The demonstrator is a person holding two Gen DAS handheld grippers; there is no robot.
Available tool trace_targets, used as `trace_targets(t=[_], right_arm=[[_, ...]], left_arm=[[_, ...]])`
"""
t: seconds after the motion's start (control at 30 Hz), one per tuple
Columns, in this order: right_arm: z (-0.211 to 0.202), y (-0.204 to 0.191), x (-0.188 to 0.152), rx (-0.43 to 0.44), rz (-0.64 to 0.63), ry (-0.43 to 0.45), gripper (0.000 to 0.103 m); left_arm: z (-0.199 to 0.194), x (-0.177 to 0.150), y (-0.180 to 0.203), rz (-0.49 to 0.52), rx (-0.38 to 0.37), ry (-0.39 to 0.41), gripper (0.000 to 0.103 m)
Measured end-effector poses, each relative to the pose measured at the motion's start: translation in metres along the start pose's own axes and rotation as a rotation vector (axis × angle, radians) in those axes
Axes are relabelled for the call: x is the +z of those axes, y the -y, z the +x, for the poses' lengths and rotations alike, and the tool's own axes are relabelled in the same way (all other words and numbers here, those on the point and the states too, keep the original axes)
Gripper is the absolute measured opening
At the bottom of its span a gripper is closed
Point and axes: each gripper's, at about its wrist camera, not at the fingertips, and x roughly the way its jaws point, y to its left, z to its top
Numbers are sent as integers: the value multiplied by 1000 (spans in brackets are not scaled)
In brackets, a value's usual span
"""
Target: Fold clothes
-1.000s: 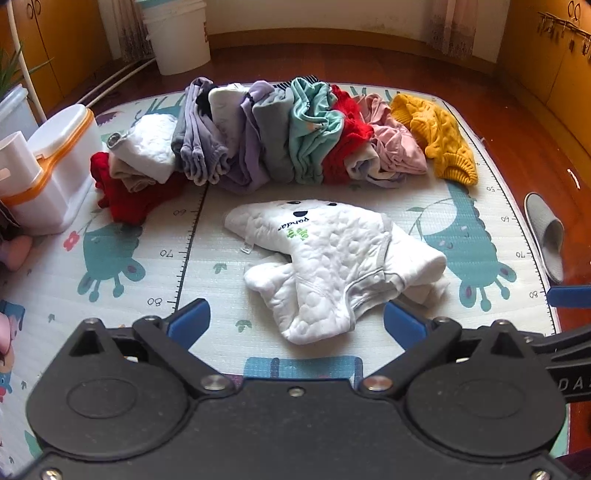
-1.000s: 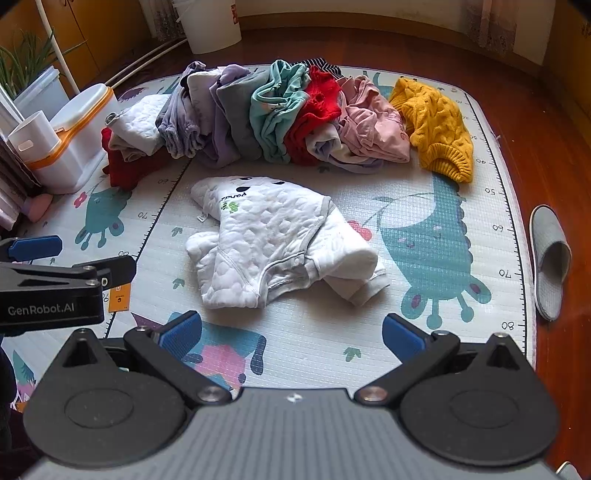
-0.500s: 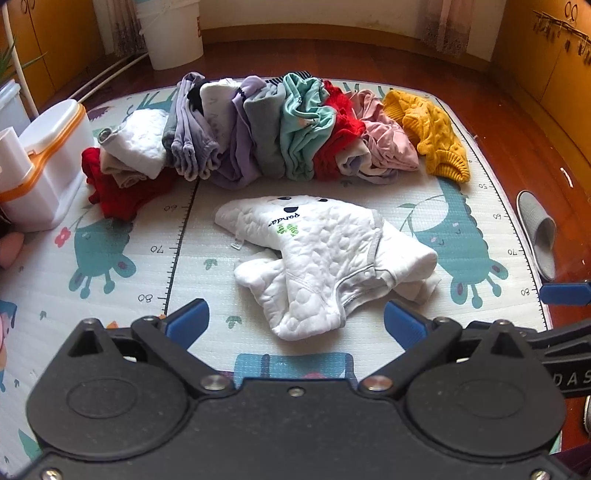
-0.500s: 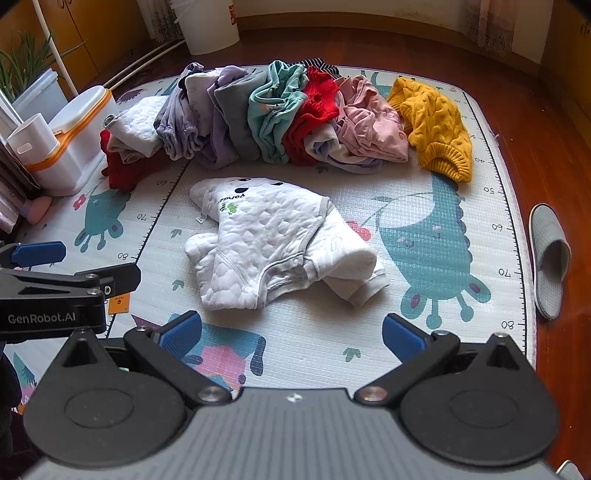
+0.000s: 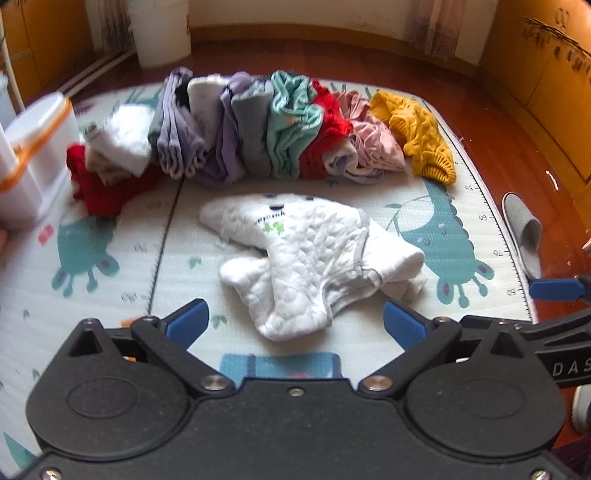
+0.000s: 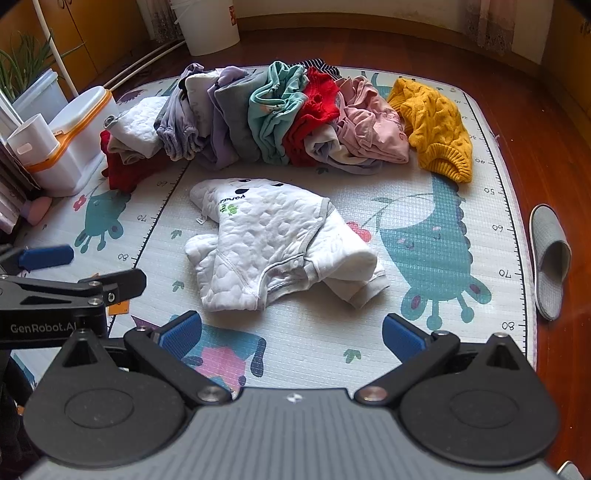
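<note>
Left wrist view blurry; both grippers' jaws apart, empty: left gripper point(image 5: 295, 321), right gripper point(image 6: 291, 332); white quilted romper point(image 6: 273, 243) crumpled, far sleeve tucked under

One white garment point(image 6: 273, 240), one slipper point(image 6: 550, 258), two hand-held grippers

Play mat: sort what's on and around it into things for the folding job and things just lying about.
For the job:
white quilted garment
row of clothes
left gripper
right gripper

Lying about:
grey slipper
white-and-orange box
white bucket
play mat
</note>
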Motion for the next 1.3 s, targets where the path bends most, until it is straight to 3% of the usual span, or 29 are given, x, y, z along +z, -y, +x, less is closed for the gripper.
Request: trace_targets(t=[0.87,1.3], right_arm=[[1,1,1,-1,2,1,103],[8,2,3,-7,-10,1,103]], left_arm=[[2,2,1,7,12,-15,101],[6,-3,5,65,27,22,101]])
